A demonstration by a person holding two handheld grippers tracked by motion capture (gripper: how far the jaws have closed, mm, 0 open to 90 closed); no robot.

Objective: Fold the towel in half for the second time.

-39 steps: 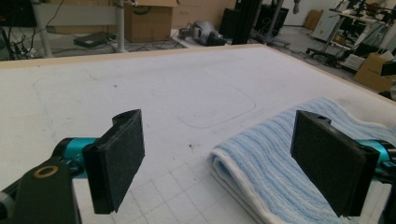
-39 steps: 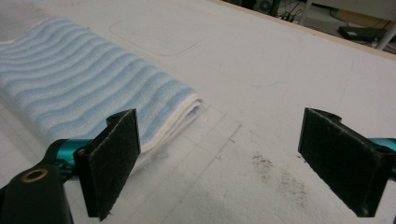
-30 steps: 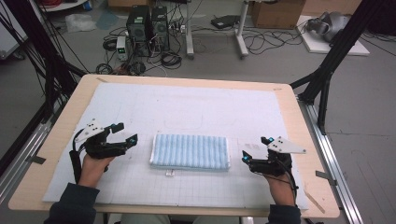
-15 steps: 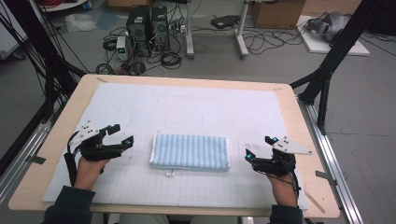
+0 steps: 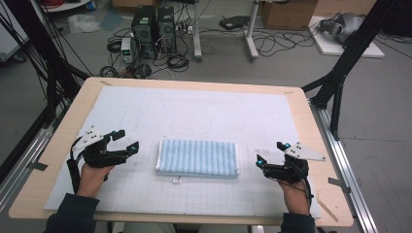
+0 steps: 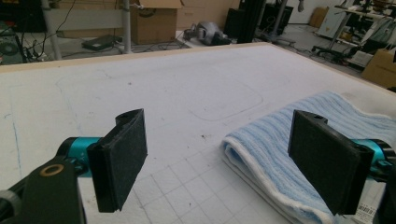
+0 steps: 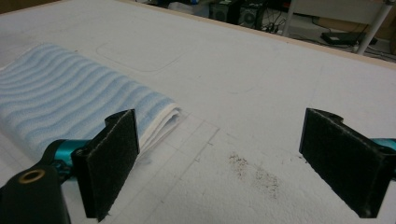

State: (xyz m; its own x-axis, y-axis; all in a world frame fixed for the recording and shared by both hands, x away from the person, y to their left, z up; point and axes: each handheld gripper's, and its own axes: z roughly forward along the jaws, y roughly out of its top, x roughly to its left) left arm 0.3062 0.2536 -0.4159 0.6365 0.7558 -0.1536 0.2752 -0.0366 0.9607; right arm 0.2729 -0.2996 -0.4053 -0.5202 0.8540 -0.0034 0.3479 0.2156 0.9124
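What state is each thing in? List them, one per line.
Towel: folded, lying flat on the mat, untouched.
Left gripper: open, empty, beside the towel's left end.
Right gripper: open, empty, off the towel's right end.
Mat: spread flat over the table.

folded towel mid-mat, left tongs and right tongs flanking (both apart)

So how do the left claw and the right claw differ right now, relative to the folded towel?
The left claw sits off the left end of the folded towel, the right claw off its right end. The left claw is raised, while the right claw sits nearer the white mat. In its own view, the left claw has the towel behind its right jaw; the right claw has it behind its left jaw. Both are open, touching nothing.
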